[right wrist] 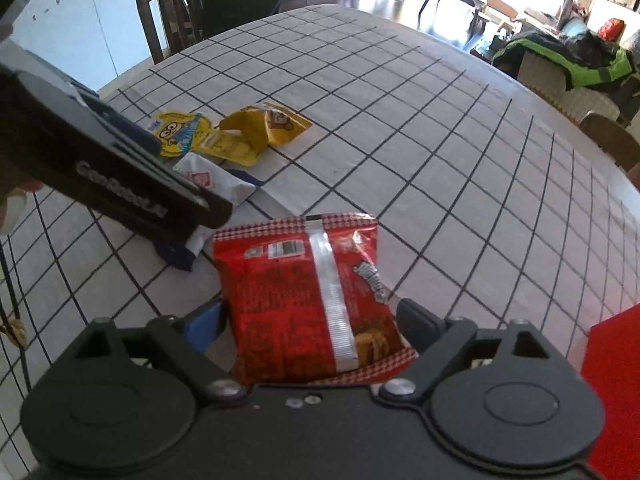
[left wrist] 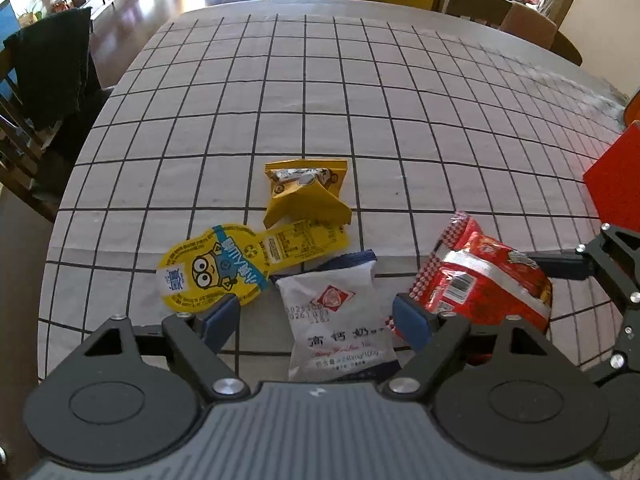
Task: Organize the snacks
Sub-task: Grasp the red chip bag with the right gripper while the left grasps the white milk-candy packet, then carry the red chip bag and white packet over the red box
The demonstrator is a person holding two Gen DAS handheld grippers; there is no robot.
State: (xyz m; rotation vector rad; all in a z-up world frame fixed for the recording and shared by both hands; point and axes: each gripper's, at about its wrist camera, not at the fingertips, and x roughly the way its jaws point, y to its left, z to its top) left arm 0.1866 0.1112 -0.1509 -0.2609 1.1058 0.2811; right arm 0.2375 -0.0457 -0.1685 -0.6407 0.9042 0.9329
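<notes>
Here, in the left wrist view, the left gripper [left wrist: 316, 320] points down at a table covered with a white cloth ruled in a black grid [left wrist: 360, 92]. Its blue-padded jaws stand wide, and the white plastic snack packet with a red diamond mark and dark blue ends [left wrist: 340, 316] lies between them, with cloth showing between it and the left pad; whether the right pad touches it cannot be told. Just beyond the left finger lies the flat yellow cartoon-character pouch with a blue band [left wrist: 224, 270], and farther ahead, touching that pouch's far end, sits the crumpled yellow foil packet with a bear print [left wrist: 306, 192]. Off to the right, beyond the right finger, is the red foil snack bag with a silver seam [left wrist: 484, 280], with the right gripper [left wrist: 624, 280] behind it. A red box [left wrist: 616, 176] stands farther right, at the frame's edge.

In the right wrist view, the right gripper [right wrist: 308, 320] also points down, jaws wide, with the red foil bag [right wrist: 312, 300] lying between them, seam up; both pads sit right at its edges, though a firm pinch cannot be confirmed. Ahead and left, the dark body of the left gripper [right wrist: 120, 176] overlaps the white packet [right wrist: 224, 184]; the two yellow packets [right wrist: 240, 132] lie beyond it.
</notes>
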